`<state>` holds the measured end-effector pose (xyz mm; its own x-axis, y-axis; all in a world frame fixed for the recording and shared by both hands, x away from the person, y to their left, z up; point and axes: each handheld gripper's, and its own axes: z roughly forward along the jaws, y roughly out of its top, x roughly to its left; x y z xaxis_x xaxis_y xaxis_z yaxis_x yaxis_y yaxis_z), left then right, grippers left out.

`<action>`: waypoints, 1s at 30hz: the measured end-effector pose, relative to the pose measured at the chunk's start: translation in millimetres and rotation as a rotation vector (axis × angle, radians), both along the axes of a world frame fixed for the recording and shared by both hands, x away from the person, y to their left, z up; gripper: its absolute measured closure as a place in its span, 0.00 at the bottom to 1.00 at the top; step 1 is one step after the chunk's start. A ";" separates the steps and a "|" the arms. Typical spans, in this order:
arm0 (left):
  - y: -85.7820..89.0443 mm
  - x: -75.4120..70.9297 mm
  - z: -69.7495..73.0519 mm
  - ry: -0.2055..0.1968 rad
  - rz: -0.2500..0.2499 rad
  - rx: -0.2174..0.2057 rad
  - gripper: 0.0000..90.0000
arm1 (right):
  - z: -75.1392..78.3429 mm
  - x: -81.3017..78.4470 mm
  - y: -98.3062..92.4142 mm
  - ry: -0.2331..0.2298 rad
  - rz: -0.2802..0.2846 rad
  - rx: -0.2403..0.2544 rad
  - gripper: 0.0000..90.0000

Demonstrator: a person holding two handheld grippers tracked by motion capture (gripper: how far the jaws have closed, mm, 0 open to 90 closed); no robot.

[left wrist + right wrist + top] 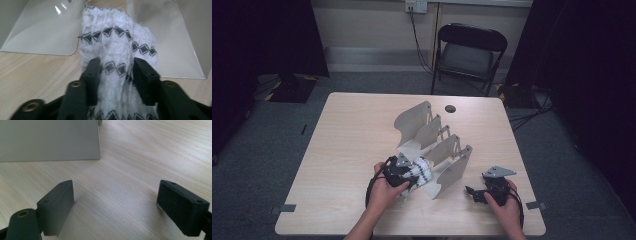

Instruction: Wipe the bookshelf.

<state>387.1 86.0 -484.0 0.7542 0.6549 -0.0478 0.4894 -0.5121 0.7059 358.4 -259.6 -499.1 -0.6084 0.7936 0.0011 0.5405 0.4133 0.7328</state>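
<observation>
A white knitted cloth [117, 37] with black diamond bands lies bunched on the table against the near panels of a grey fan-like rack [432, 140]. My left gripper [116, 75] has its two black jaws on either side of the cloth, pads against it, and the cloth is narrowed between them. From above, the left gripper [413, 173] points right into the cloth [423, 169] at the rack's front. My right gripper [116, 205] rests open over bare wood, nothing between its jaws, with a grey rack panel [50, 140] ahead on the left. In the high view the right gripper [472, 192] sits right of the rack.
The light wooden table [352, 150] has a small black round cap [450, 108] near its far edge. A black folding chair [469, 50] stands behind the table. Cables run along the floor at the back right.
</observation>
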 end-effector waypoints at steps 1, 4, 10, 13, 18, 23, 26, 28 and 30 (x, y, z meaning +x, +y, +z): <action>-0.1 0.0 0.3 0.003 0.002 0.002 0.73 | 0.0 0.0 0.0 0.000 0.000 0.000 0.15; -1.0 0.0 3.6 0.035 -0.003 0.005 0.84 | 0.0 0.0 0.0 0.000 0.000 0.000 0.15; -2.9 2.4 17.1 0.058 0.006 -0.049 0.88 | 0.1 0.1 0.0 0.001 -0.001 0.000 0.15; -6.0 4.6 35.7 0.044 -0.004 -0.086 0.88 | 0.1 0.1 0.0 0.001 0.000 0.000 0.15; -10.2 15.4 70.7 0.017 -0.004 -0.110 0.88 | 0.0 0.1 0.0 0.000 0.000 0.000 0.15; -18.2 24.4 93.0 0.000 -0.011 -0.074 0.88 | 0.0 0.0 0.0 0.000 0.000 0.000 0.15; -19.4 24.4 90.7 0.011 -0.008 -0.073 0.88 | 0.0 -0.1 0.0 0.000 0.002 0.000 0.15; -18.1 22.9 84.8 0.019 -0.008 -0.085 0.88 | 0.0 -0.1 0.1 0.000 0.001 0.000 0.15; -16.2 21.2 79.4 0.026 -0.014 -0.097 0.88 | 0.0 -0.1 0.1 0.000 0.002 0.000 0.15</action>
